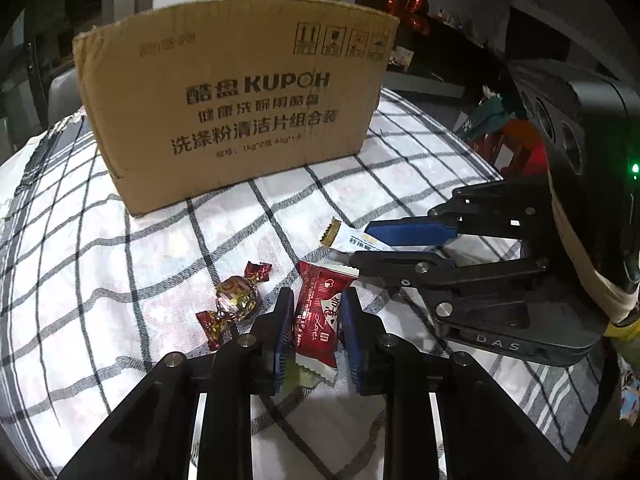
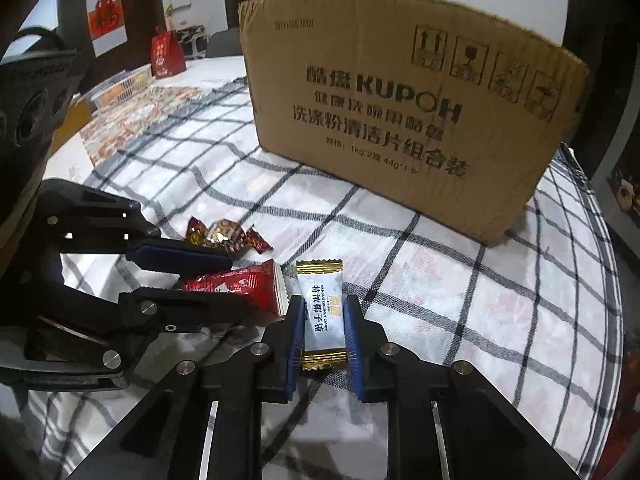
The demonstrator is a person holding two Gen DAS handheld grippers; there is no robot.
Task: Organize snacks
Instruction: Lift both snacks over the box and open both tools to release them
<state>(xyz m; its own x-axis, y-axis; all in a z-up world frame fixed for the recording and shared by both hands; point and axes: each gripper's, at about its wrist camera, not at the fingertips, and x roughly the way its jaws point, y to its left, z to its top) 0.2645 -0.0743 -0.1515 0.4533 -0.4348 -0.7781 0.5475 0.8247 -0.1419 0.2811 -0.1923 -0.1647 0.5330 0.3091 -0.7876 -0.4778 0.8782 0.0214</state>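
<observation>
Partly hidden: green wrapper [image 1: 300, 374] under the jaw-flanked red candy [image 1: 318, 316].

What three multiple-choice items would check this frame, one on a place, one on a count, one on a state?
1. Where does the cardboard box stand?
A. On the checked cloth, beyond the candies
B. On the floor
C. In the left gripper

2. How many loose candies show on the cloth?
A. One
B. Three
C. Six

3. What sits between the jaws of the left gripper?
A. Nothing
B. The red packet
C. The white coconut candy

Key: A, the box rests on the cloth; B, red packet, white coconut candy and twist-wrapped candy; B, the pads flank the red packet, while the right gripper flanks the white one.
</observation>
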